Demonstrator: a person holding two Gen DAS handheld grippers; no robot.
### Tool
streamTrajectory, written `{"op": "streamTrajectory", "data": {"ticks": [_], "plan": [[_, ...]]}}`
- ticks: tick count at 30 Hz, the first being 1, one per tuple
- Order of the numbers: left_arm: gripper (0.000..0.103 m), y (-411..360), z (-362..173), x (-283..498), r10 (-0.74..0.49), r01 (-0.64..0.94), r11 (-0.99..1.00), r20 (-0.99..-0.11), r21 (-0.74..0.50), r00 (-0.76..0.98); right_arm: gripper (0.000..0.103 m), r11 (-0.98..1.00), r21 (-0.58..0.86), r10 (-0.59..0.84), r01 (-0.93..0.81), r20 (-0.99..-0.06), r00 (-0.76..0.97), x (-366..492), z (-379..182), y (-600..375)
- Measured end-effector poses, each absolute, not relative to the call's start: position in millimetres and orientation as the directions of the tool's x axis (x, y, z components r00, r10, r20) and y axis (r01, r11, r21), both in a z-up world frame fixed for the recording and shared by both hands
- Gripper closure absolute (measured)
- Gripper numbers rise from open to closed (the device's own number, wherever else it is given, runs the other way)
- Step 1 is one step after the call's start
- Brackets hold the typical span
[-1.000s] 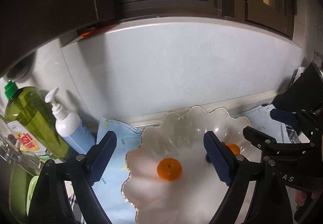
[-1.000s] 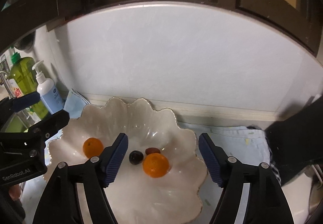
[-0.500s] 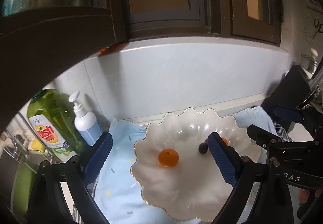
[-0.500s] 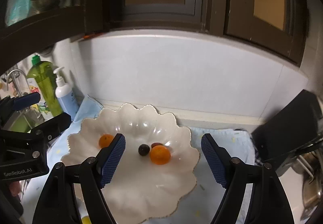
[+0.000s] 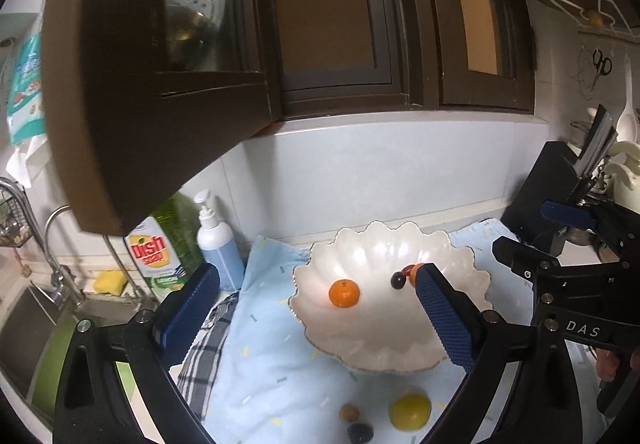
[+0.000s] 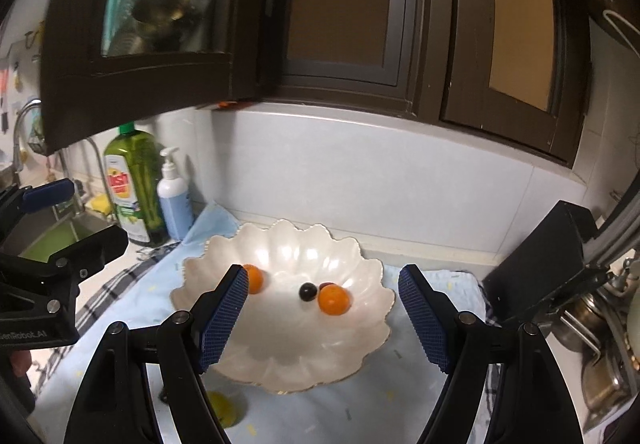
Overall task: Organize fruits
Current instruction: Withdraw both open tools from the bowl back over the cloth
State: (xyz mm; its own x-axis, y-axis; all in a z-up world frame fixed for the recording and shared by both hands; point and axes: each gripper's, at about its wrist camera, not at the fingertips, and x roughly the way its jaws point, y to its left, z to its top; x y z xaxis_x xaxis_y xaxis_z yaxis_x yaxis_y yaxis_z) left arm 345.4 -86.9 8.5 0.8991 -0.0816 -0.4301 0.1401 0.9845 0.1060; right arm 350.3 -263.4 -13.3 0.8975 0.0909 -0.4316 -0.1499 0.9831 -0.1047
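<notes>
A white scalloped bowl sits on a light blue cloth. It holds two small oranges, a dark plum and a reddish fruit. In front of the bowl on the cloth lie a yellow lemon, a small brown fruit and a dark fruit. My left gripper and right gripper are both open and empty, held above and back from the bowl.
A green dish soap bottle and a white pump bottle stand left of the bowl by the sink. A black knife block stands at right. An open dark cabinet door hangs overhead.
Both grippers have pulled back and up from the bowl. The whole bowl and the fruits lying in front of it on the cloth have come into view.
</notes>
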Motion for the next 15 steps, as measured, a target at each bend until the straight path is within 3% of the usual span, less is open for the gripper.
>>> {"op": "streamTrajectory", "data": {"ticks": [15], "plan": [[0.0,-58.7,2.2,294.3,-0.035,0.095,0.988,-0.436,0.118,0.899,0.025,0.967,-0.069,0.195,-0.247,-0.43,0.881,298.5,-27.7,-235.6]]}}
